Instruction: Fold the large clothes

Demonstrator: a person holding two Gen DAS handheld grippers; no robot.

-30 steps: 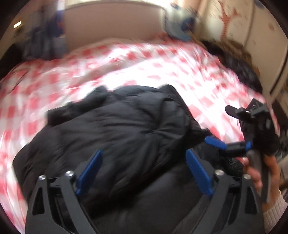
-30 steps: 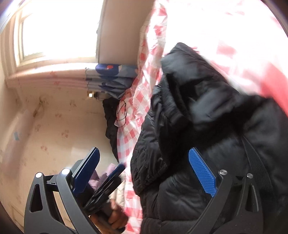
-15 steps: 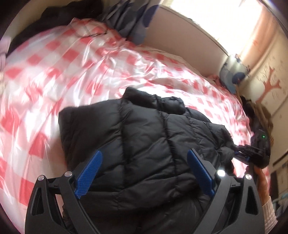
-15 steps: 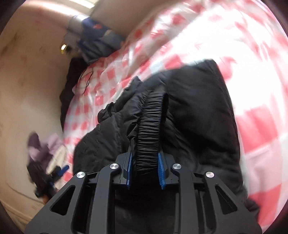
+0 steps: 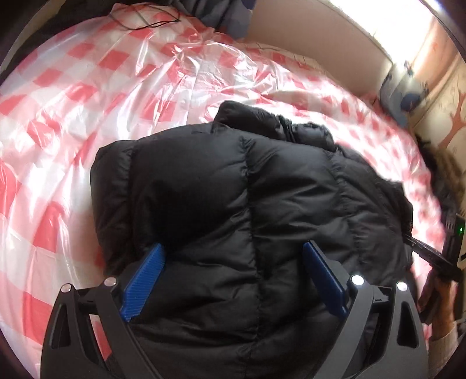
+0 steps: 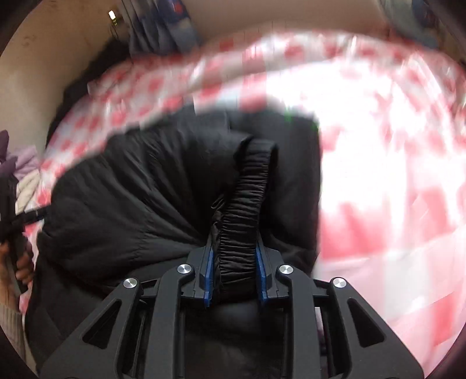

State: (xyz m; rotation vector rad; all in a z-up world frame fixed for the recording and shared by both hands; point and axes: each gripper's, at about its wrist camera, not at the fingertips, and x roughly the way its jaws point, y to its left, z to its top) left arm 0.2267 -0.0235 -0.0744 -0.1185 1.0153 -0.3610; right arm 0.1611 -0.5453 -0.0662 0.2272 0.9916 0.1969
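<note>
Quilted black cloth jacket [image 5: 247, 204] lies on glossy, crinkled plastic sheet [image 5: 116, 87].

a bedroom in a home. most of both views is a bed [image 5: 87, 96] w/ a red-and-white checked plastic sheet [image 5: 180, 67] spread over it. a padded beige headboard [image 5: 314, 38] runs along the far edge, upper middle of the left wrist view. bright window light upper right, w/ a peach curtain [image 5: 434, 49] beside it. right edge: wall w/ a tree-pattern decal [image 5: 457, 116]. blue-and-grey bedding or cloth [image 6: 171, 26] is piled at upper left of the right wrist view, dark clothes heaped next to it, and a purple and white clothes pile [image 6: 20, 172] at the left edge. a black puffer jacket [image 5: 247, 210] lies on the bed, centre frame.
</note>
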